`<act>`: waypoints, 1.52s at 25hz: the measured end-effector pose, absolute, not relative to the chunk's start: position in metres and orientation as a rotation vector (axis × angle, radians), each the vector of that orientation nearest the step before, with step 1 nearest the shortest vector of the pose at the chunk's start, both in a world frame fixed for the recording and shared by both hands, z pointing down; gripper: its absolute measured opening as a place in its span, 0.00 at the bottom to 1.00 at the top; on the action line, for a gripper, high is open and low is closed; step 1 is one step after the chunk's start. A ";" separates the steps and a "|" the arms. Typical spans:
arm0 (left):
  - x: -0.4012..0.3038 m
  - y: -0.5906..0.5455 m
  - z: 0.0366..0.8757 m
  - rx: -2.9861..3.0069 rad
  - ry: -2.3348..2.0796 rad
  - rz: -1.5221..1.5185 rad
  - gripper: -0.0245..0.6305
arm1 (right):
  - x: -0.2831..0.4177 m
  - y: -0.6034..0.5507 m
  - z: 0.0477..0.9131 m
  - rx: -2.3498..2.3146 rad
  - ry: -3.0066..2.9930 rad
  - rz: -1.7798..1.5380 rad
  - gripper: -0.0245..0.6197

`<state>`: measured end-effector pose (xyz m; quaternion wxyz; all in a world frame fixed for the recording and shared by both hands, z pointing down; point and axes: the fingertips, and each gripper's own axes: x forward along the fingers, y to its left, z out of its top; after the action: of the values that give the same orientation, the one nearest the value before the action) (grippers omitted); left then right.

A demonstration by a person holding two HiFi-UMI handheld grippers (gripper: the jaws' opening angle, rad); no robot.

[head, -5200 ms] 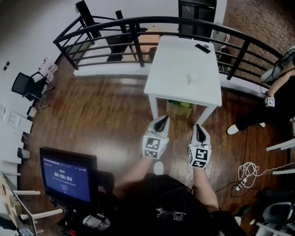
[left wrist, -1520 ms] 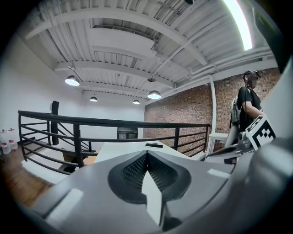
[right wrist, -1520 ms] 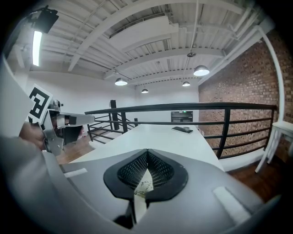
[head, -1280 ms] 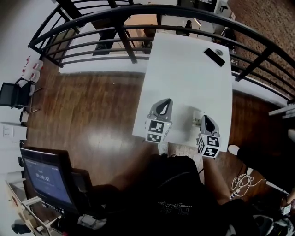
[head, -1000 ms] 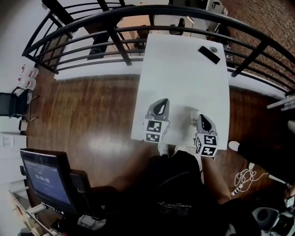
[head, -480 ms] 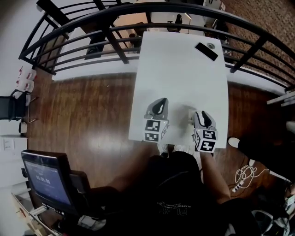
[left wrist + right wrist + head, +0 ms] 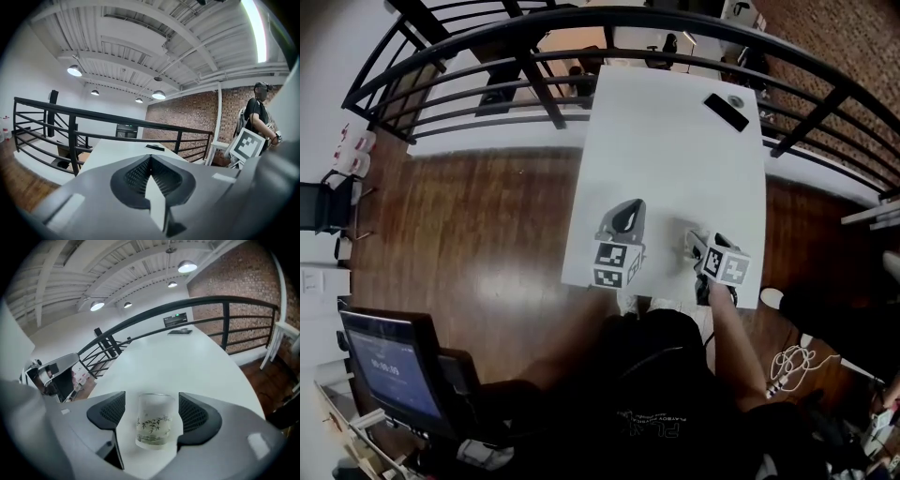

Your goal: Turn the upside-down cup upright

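One cup (image 7: 156,420) between opening fingers (image 7: 194,414) of down-tilted right gripper (image 7: 152,398), left gripper (image 7: 151,158) near level, fingers (image 7: 137,176) pressed together

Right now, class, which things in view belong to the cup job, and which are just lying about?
In the job:
cup, standing between the opening jaws of the right gripper, not gripped
table under it

Lying about:
flat black device at the table's far end
left gripper, shut and empty
monitor
chair
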<state>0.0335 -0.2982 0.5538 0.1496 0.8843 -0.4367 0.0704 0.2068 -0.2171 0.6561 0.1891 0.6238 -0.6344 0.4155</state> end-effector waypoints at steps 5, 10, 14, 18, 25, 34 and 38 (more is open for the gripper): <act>0.032 -0.297 0.552 2.537 -1.260 0.187 0.04 | 0.213 -0.223 0.677 1.684 -1.756 1.320 0.63; 0.028 -0.295 0.557 2.520 -1.272 0.192 0.04 | 0.214 -0.231 0.691 1.619 -1.756 1.439 0.64; 0.025 -0.296 0.557 2.511 -1.286 0.189 0.04 | 0.212 -0.232 0.699 1.562 -1.744 1.481 0.64; 0.024 -0.297 0.558 2.502 -1.292 0.187 0.04 | 0.209 -0.231 0.701 1.532 -1.737 1.526 0.59; 0.025 -0.300 0.557 2.507 -1.294 0.185 0.04 | 0.206 -0.231 0.698 1.522 -1.747 1.549 0.55; 0.026 -0.299 0.556 2.514 -1.292 0.191 0.04 | 0.205 -0.248 0.669 1.606 -1.858 1.453 0.54; 0.025 -0.299 0.557 2.517 -1.289 0.192 0.04 | 0.205 -0.260 0.650 1.678 -1.936 1.232 0.54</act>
<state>0.0251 -0.2995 0.5572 0.1529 0.8775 -0.4495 0.0671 0.2045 -0.2599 0.6500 0.1487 0.5837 -0.6733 0.4287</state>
